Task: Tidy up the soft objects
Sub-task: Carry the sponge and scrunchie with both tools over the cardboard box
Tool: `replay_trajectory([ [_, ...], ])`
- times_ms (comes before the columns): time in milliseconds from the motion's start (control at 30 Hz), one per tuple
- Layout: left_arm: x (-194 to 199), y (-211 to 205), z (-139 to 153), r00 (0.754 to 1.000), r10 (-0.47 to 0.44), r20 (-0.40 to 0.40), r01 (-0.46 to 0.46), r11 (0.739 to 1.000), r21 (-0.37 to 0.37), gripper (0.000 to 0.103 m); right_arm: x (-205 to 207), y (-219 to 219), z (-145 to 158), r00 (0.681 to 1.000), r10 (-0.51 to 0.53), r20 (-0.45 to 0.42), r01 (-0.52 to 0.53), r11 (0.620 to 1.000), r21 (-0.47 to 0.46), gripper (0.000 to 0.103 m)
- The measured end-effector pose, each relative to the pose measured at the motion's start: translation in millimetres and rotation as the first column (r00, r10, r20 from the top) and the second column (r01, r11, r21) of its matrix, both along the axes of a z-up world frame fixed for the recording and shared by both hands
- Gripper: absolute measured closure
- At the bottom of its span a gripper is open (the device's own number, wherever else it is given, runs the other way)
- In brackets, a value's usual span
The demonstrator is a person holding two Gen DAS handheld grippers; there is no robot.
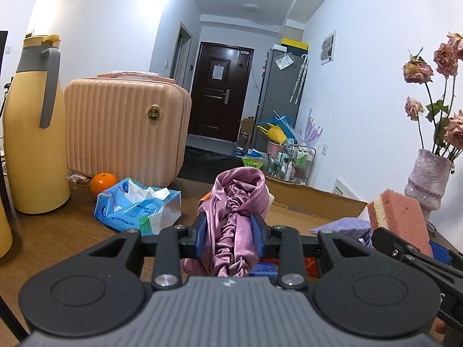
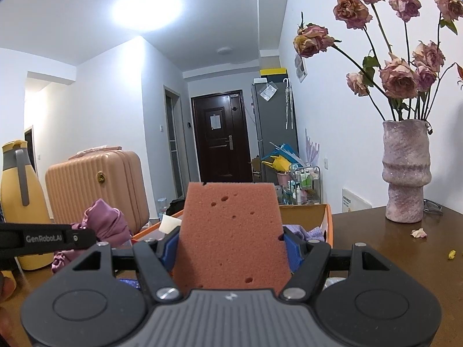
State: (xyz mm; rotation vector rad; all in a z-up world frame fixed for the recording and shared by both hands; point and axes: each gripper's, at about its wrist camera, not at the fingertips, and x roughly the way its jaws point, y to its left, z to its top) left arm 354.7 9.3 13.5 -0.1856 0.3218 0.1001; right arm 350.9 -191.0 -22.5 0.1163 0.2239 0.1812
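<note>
A bunched pink satin cloth [image 1: 231,217] sits clamped between the blue pads of the left gripper [image 1: 231,231], lifted above the wooden table [image 1: 58,231]. Just to its right, the right gripper [image 2: 230,240] pinches a pink sponge [image 2: 231,231] that stands upright between its pads. Beyond both lies an open cardboard box [image 1: 318,202] with a lilac cloth [image 1: 344,227] inside. A tissue pack [image 1: 136,205], an orange [image 1: 103,183] and a yellow jug [image 1: 34,133] stand to the left, a vase of dried roses [image 2: 405,173] to the right.

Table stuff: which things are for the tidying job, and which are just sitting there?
For the job: pink satin cloth in left gripper, sponge in right gripper, cardboard box.
Just lying about: orange, tissue pack, yellow jug, vase.
</note>
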Motion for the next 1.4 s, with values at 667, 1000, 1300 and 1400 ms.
replay_trajectory([
  [667, 52.9, -4.0, -0.1, 1.000, -0.015, 0.008, 0.015, 1.000, -0.013, 0.070, 51.6, 3.8, -2.9, 1.000, -0.018, 0.002, 0.018, 1.000, 0.011, 0.035],
  [1000, 81.4, -14.3, -0.6, 0.999, -0.038, 0.010, 0.038, 0.999, -0.012, 0.070, 81.5, 1.5, -5.7, 0.999, -0.033, -0.004, 0.033, 0.999, 0.009, 0.035],
  [1300, 105.0, -22.3, -1.4, 0.999, -0.050, 0.008, 0.051, 0.999, -0.012, 0.070, 106.7, -2.4, -6.8, 0.999, -0.052, -0.013, 0.052, 0.999, 0.010, 0.035],
  [1400, 112.6, -25.2, -1.1, 0.999, -0.050, 0.012, 0.050, 0.999, -0.009, 0.070, 114.4, -3.7, -7.4, 0.998, -0.063, -0.016, 0.063, 0.998, 0.009, 0.035],
])
